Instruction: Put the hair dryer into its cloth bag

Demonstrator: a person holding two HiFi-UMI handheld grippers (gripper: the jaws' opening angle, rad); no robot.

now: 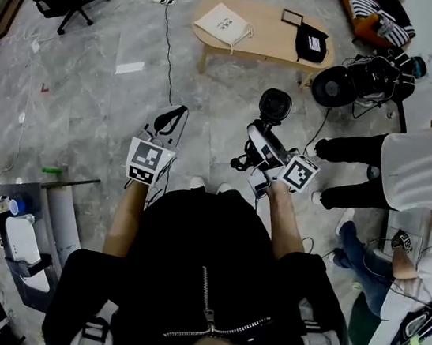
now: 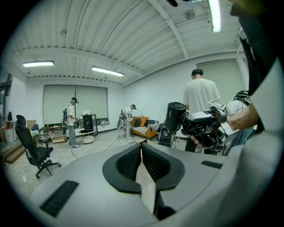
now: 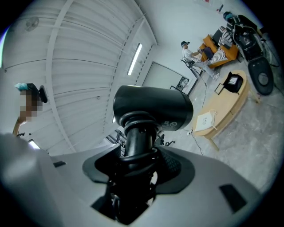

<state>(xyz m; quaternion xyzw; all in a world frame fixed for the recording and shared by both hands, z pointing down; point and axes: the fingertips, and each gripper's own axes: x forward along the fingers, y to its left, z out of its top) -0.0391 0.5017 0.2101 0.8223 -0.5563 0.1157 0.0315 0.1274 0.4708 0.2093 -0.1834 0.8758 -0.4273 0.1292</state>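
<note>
Right gripper [image 3: 135,157] has my black hair dryer [image 3: 153,106] clamped by the handle, white print on its barrel too small to read. Left gripper [image 2: 142,162] is pinched closed, empty. Cloth bag [image 1: 222,23] lies flat on the wooden table [image 1: 267,38] well ahead of me, its print unreadable too.

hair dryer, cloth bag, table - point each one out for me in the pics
hair dryer [image 3: 153,107], right gripper view, on the side of its black barrel
cloth bag [image 1: 222,23], head view, on the middle of the white cloth
table [image 1: 268,41], head view, on bare wood right of the cloth bag
</note>
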